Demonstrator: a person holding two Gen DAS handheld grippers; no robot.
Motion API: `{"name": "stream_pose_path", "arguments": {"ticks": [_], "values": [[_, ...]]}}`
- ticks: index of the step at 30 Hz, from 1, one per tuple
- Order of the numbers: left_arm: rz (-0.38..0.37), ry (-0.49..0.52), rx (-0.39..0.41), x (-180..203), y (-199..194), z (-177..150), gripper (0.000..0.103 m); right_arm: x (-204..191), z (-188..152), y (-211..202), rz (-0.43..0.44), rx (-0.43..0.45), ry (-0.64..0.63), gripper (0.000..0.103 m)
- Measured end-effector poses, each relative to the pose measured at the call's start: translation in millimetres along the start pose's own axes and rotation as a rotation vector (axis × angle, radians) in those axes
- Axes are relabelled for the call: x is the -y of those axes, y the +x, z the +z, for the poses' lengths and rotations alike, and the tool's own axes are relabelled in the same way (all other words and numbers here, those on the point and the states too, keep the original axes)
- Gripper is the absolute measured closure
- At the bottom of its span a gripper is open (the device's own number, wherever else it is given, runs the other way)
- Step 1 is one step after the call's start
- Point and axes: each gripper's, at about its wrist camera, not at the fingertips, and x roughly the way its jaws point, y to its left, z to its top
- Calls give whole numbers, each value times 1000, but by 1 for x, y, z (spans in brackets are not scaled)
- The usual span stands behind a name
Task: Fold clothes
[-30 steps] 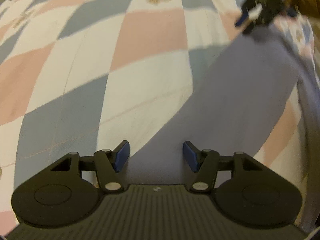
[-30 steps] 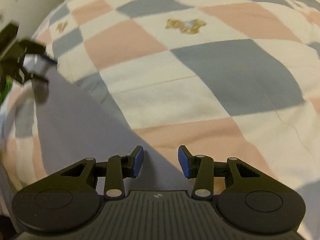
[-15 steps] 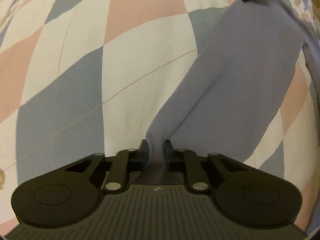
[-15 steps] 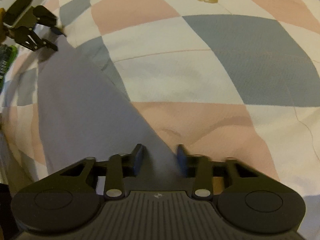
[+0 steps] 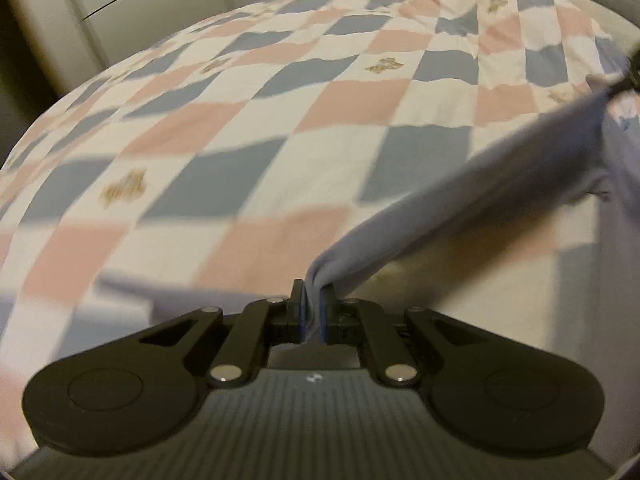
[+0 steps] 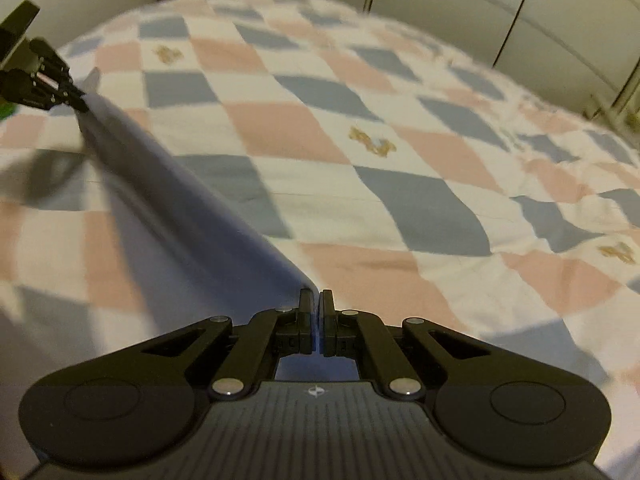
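Close in, on the left wrist view: left gripper (image 5: 313,298) clamped tight on a bunched corner of the lavender garment (image 5: 472,196), cloth puckered between the blue pads. Same story on the right wrist view: right gripper (image 6: 316,307) pinched together on the opposite corner, only a sliver of fabric showing between the fingers.

Moving outward: garment (image 6: 172,200) lifted clear and stretched taut between the two grips, running as a long band from the near pads toward the other gripper. Lower part drooping away, apparently hanging toward the bed on the near side. In the left view, far right edge, just a dark blur of the right gripper (image 5: 634,68) at the cloth's end. In the right view, far left, the left gripper (image 6: 82,103) plainly biting its corner.

Farther out: checked bedspread (image 5: 224,152) in pink, blue-grey and white with little bear prints, rumpled toward the far side. Beyond that, pale cupboard doors (image 6: 520,20) along the wall.

On progress: early going, by the look of it. Grasp done, edge pulled straight, garment held up. No fold visible yet. Left to do, most likely: carrying this held edge across and laying it onto the rest of the cloth, then smoothing and repeating. Whole shape of the garment not visible, so kind of clothing impossible to call.
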Motion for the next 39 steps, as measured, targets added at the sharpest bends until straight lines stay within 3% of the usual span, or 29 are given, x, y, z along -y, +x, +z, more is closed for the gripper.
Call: {"name": "stream_pose_path", "arguments": {"ticks": [2, 6, 8, 10, 11, 13, 14, 17, 20, 25, 29, 32, 37, 39], "values": [[5, -62, -31, 26, -33, -32, 98, -25, -25, -33, 20, 7, 13, 103], [-1, -188, -146, 90, -74, -104, 96, -71, -90, -72, 85, -69, 30, 103], [25, -216, -232, 123, -70, -135, 90, -86, -127, -76, 119, -118, 78, 103], [113, -223, -298, 152, -65, -154, 88, -98, -161, -70, 149, -181, 104, 97], [138, -250, -289, 161, -72, -156, 88, -104, -177, -62, 171, -247, 114, 92], [187, -305, -267, 178, -87, -159, 72, -109, -199, -56, 189, -328, 115, 90], [188, -341, -233, 180, -98, -157, 68, -107, -204, -59, 190, -326, 125, 88], [205, -424, -129, 186, -129, -150, 62, -78, -208, -81, 183, -219, 254, 62], [268, -432, -55, 188, -134, -137, 56, -39, -213, -91, 179, -129, 442, 62], [333, -394, 50, 188, -106, -134, 58, -4, -231, -78, 153, -12, 618, 62], [262, -383, 140, 195, -84, -147, 62, 15, -255, -68, 142, 104, 723, 62], [203, -302, 198, 208, -70, -152, 64, 32, -266, -69, 162, 205, 793, 62], [148, -177, 276, 231, -62, -158, 64, 53, -260, -68, 156, 310, 860, 61], [141, -153, 300, 238, -64, -163, 64, 57, -246, -66, 106, 307, 887, 57]]}}
